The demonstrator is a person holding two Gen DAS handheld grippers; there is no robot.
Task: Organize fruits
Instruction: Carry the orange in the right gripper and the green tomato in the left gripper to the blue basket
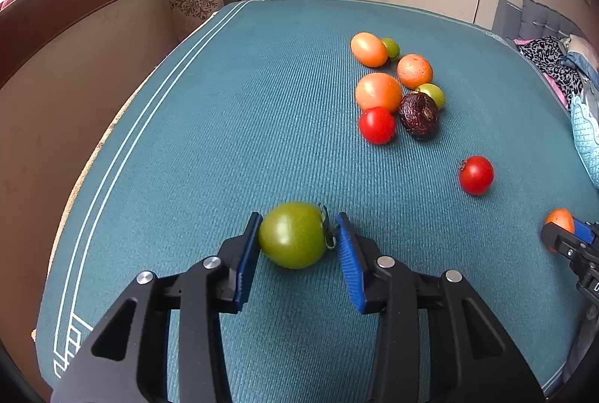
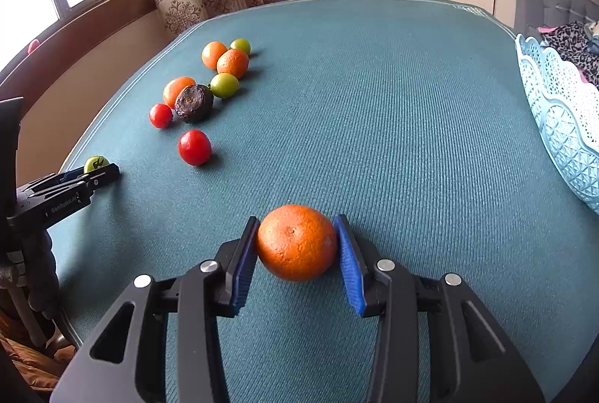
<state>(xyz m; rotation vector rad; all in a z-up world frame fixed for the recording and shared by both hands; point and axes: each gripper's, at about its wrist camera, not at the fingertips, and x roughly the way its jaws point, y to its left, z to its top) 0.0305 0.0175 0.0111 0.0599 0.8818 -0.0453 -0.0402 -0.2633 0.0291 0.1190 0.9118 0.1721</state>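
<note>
The step in hand is the pick-up: the left tool (image 1: 297, 234) is closed on a green tomato (image 1: 292, 234) and the right tool (image 2: 297, 242) is closed on an orange (image 2: 295, 242), both fruits low on the teal desk (image 2: 393, 103). Next, I judge, each fruit must be lifted and carried to the light blue basket (image 2: 558, 118) at the right edge. What is inside the basket cannot be seen; other fruits wait in a cluster.
</note>
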